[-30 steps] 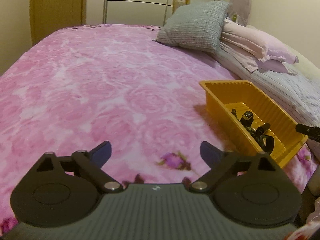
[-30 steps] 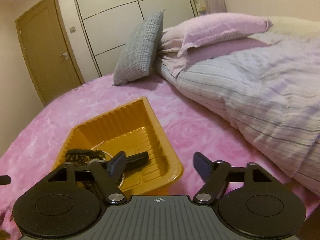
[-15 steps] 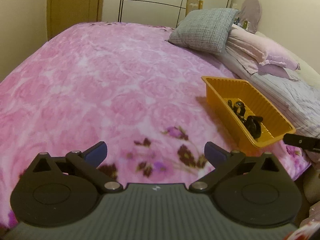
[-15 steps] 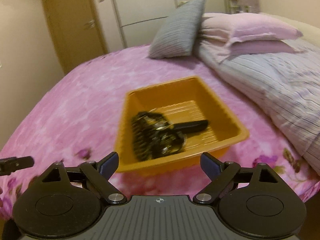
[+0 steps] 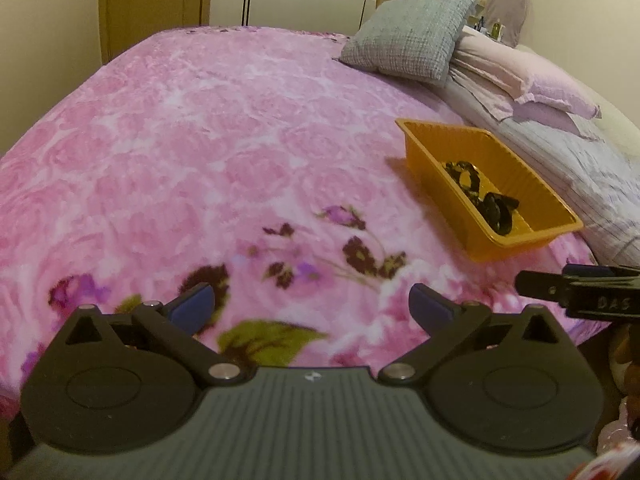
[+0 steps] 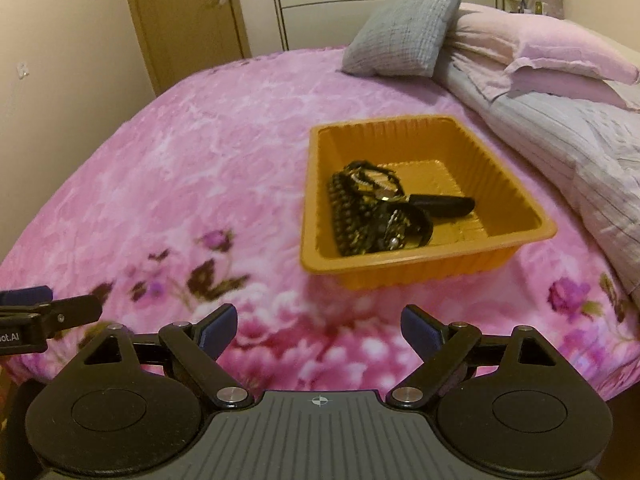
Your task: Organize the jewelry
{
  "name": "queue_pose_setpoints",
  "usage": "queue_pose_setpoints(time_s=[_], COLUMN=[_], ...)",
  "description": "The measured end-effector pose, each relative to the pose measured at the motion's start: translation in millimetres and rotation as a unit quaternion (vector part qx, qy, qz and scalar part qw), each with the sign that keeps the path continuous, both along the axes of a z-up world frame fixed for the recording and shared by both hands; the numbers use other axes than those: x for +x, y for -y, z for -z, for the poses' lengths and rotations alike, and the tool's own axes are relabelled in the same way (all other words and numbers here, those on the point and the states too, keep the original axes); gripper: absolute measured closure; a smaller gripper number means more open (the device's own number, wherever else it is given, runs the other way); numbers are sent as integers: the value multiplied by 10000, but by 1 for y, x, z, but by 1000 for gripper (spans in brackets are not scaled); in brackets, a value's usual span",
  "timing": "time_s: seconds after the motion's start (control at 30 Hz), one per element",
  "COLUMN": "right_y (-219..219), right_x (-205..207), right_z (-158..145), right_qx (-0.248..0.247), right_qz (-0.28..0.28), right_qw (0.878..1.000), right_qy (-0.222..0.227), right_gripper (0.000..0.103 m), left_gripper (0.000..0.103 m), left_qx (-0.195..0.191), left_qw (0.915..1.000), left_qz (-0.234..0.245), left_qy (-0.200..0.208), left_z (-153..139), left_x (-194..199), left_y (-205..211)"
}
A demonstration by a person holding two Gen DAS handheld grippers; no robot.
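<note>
An orange plastic tray [image 5: 434, 188] sits on the pink floral bedspread [image 5: 208, 128], right of centre in the left wrist view. Inside it lies a heap of dark jewelry [image 5: 480, 196]: beaded strands, a watch-like band and a black oblong piece. In the right wrist view the tray [image 6: 400, 272] with its jewelry [image 6: 372, 216] lies straight ahead. My left gripper [image 5: 310, 304] is open and empty, over the flower print short of the tray. My right gripper [image 6: 318, 326] is open and empty too, a little back from the tray's near wall. Each view shows a finger of the other gripper at its edge.
A grey pillow [image 5: 404, 36] and pink pillows [image 5: 528, 80] lie at the head of the bed. A striped duvet [image 6: 580, 152] is bunched along the right, close to the tray. Behind stand a wooden door [image 6: 184, 20] and a wardrobe. The bed's front edge is just under the grippers.
Both grippers have drawn back from the tray towards the bed's front edge, so the tray looks farther off. The right view has rolled level, and its jaws stand slightly wider.
</note>
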State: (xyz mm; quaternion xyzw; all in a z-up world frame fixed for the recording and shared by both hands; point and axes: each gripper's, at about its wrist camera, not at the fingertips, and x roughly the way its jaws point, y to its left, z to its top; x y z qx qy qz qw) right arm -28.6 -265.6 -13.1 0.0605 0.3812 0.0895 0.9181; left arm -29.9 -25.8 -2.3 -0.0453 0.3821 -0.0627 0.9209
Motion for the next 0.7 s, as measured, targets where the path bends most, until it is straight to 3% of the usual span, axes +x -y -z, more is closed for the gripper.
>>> queue_pose_setpoints(time_s=[0.7], right_y=[-17], right_x=[5], right_z=[2], right_qx=[-212], right_qz=[-149], right_qw=[9997], right_qy=[14], right_gripper=[15], left_gripper=[0], left_qx=[112], left_qw=[9998], left_qz=[-115], left_qy=[-142], left_z=[9], left_x=[6], left_y=[14])
